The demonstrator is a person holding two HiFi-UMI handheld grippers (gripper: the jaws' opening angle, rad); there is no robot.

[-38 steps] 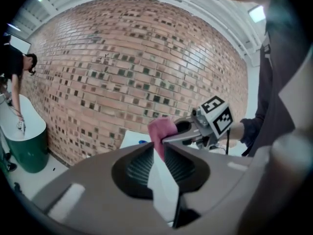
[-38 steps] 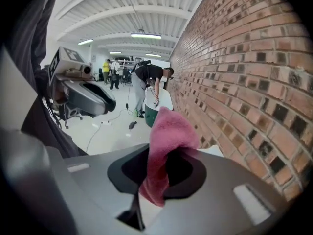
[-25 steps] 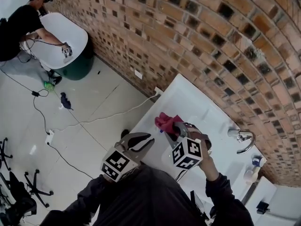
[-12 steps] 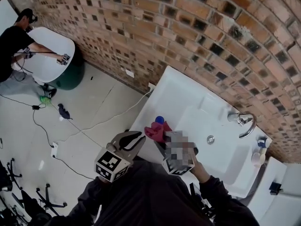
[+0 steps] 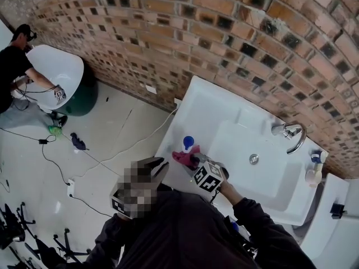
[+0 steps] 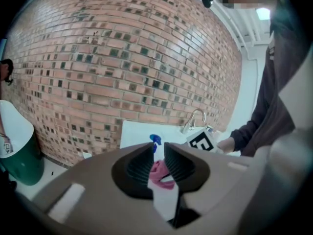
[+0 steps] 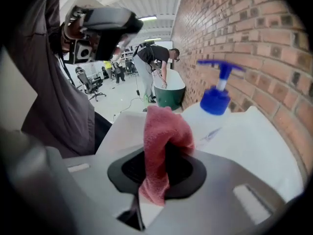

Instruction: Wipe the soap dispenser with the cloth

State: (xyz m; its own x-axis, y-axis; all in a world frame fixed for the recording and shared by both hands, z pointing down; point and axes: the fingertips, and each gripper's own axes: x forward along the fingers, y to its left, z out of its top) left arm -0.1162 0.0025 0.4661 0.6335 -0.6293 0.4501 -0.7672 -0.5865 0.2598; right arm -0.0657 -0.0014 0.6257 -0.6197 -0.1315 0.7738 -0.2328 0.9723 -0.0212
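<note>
Right gripper (image 7: 163, 155) is clenched on the red cloth (image 7: 164, 126), just beside the dispenser (image 5: 188, 144) on the sink's (image 5: 213, 102) left rim, mid-frame. Left gripper (image 6: 158, 153) is barely parted and empty.

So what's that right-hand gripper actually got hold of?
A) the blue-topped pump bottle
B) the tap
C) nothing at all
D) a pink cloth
D: in the right gripper view, the pink cloth is pinched between the jaws of the right gripper, while the soap dispenser stands just beyond it, ungripped.
</note>
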